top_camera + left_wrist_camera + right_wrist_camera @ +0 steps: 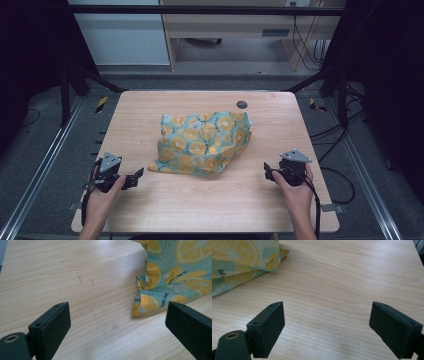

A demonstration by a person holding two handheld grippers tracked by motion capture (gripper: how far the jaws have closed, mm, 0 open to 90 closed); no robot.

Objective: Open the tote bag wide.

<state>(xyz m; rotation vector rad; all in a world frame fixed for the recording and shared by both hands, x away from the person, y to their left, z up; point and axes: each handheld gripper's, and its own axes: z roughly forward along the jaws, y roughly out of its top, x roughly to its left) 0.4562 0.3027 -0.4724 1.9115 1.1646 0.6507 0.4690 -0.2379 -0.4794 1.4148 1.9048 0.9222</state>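
Left claw [134, 178] and right claw [268, 172], both spread, empty: you pinch the crumpled lemon-print cloth [202, 142] by separate corners, low against the bench [210, 200].

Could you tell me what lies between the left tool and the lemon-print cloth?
Nothing: in the left gripper view, bare wooden table separates the open left tool from the crumpled cloth, whose nearest corner lies just ahead.

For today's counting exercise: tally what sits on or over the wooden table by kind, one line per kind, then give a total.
Patterned cloth, crumpled, teal with yellow lemon slices: 1
Hand-held grippers, left gripper and right gripper, both open and apart from the cloth: 2
Dark round cap set in the table: 1
Total: 4
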